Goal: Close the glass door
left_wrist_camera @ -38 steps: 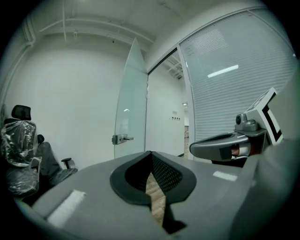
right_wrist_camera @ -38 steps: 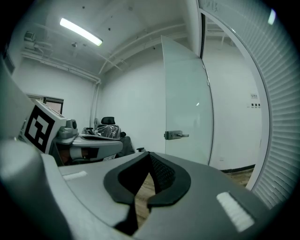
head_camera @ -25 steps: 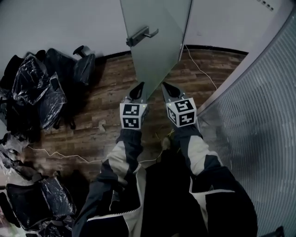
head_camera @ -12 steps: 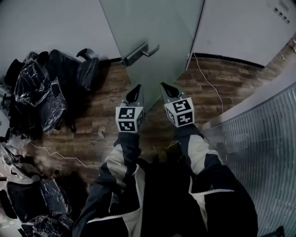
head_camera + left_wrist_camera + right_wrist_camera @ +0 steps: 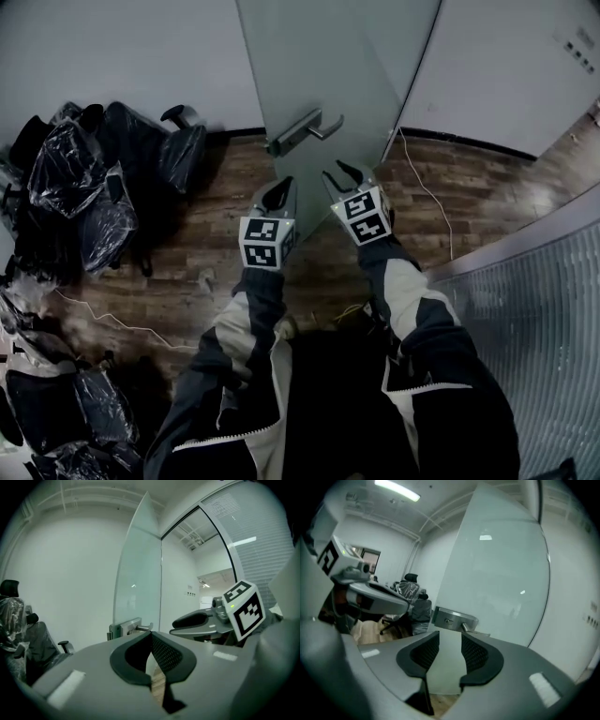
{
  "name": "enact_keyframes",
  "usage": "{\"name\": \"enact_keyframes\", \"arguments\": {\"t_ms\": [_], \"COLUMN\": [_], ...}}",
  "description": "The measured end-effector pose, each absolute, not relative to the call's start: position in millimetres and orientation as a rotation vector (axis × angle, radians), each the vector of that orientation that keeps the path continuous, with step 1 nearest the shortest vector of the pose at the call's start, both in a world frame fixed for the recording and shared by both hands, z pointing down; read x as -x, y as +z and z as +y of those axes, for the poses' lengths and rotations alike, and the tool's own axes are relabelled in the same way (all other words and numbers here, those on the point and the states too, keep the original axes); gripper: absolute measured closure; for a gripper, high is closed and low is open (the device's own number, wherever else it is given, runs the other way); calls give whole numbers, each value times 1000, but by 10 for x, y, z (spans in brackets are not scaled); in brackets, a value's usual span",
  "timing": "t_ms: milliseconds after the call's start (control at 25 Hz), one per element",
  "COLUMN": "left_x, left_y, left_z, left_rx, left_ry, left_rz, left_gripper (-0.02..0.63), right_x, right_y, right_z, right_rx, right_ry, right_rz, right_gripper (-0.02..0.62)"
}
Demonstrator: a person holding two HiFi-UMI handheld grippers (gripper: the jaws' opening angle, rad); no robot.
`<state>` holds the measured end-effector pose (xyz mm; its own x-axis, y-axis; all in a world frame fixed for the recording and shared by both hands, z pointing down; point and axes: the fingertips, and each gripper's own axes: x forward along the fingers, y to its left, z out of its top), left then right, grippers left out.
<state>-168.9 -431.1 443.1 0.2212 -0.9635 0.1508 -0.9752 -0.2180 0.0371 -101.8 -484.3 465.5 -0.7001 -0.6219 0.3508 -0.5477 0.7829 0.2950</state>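
Evidently the step in hand is reaching for the lever handle (image 5: 305, 131), so the right gripper (image 5: 339, 171), whose jaws are opening with nothing between them, should be widened enough to pass round the lever, then closed squarely on its bar rather than its tip. A slow, even swing would suit, since a frameless pane probably carries weight and should not slam. The left gripper (image 5: 280, 185) has its jaws together and holds nothing. The glass door (image 5: 328, 75) stands ajar just ahead of both grippers, angled away from the white wall. It is pale, frosted and greenish, with a metal lock plate behind the lever.
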Motion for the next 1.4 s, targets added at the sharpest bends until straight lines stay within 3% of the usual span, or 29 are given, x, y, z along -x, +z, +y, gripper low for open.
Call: {"name": "enact_keyframes", "arguments": {"t_ms": [320, 480, 600, 680, 1400], "left_x": [1722, 1803, 1883, 1930, 2027], "left_y": [4463, 4520, 4571, 4595, 4546], "left_z": [-4450, -4459, -4455, -4452, -4415], "left_rx": [-2378, -2362, -2349, -2343, -2348], "left_ry": [152, 144, 150, 150, 145], "left_rz": [-1809, -1792, -1793, -1793, -1809], "left_gripper": [603, 603, 602, 603, 601], "right_x": [1325, 1449, 1450, 1443, 969], "right_y": [4921, 5145, 5247, 5244, 5225], "right_z": [-5833, -6082, -6198, -6216, -6015], "right_rx": [-762, -699, -675, -676, -715], "right_ry": [-745, -882, -966, -1038, -1131], "right_rz": [-2026, -1836, -1717, -1660, -1646], "right_gripper": [340, 325, 354, 450, 492]}}
